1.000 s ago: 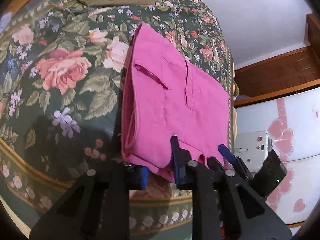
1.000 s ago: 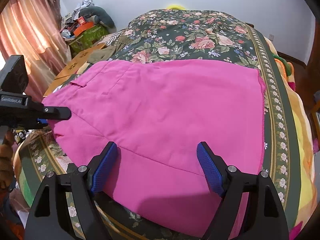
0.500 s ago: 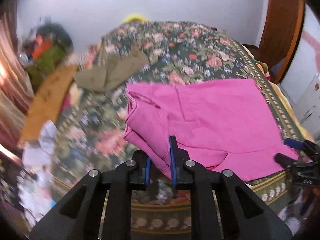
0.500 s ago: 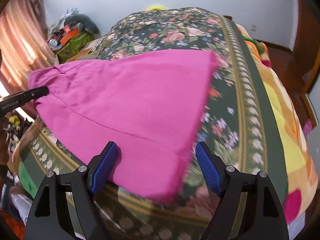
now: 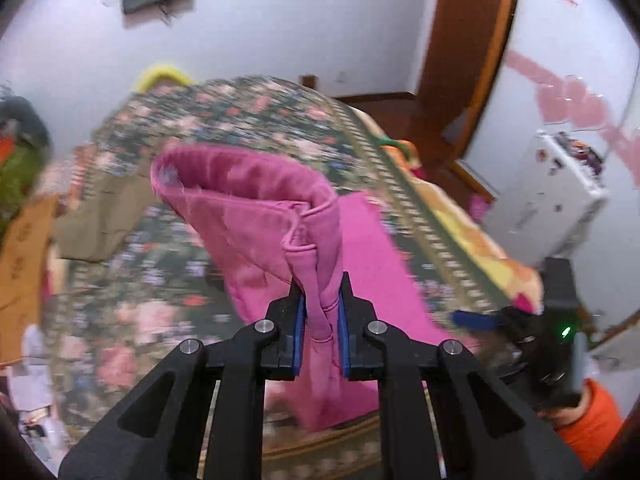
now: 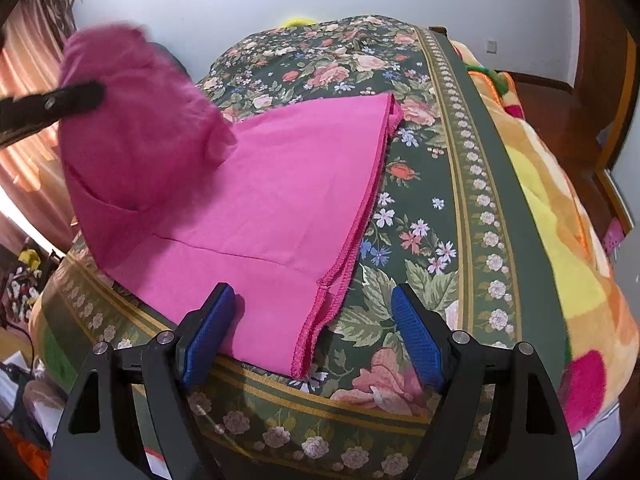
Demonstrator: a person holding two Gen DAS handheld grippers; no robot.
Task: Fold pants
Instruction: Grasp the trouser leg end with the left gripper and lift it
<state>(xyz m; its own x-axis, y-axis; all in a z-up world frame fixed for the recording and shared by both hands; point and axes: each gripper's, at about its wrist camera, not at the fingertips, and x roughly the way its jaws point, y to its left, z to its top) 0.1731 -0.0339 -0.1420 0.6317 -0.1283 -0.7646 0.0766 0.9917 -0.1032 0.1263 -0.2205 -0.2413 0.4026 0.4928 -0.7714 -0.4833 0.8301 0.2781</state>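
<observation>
So the pink pants (image 6: pixel 256 184) are lying on the bed (image 6: pixel 452 184) with its flowery cover, down near the foot edge closest to me. The left gripper (image 5: pixel 322 324) has its jaws clamped tight on a bunched bit of what looks like the waistband end, and that end is hoisted up in the air, so the fabric curls open like a little tunnel in the left view. Makes sense to me: you pinch the thick seam there because it won't slip, and lifting it lets that end swing over the rest for the fold.

The right gripper (image 6: pixel 312 336) hangs low over the hem corner nearest the bed's edge, jaws spread wide with nothing pinched between them. The hem edge sits right in the gap, one blue pad over the cloth and the other over bare bedcover. My guess is it's parked there to pin or catch that corner so the flat part doesn't drag along while the other end comes over.

There's an olive garment (image 5: pixel 100 216) further up the bed, well apart from all this.
</observation>
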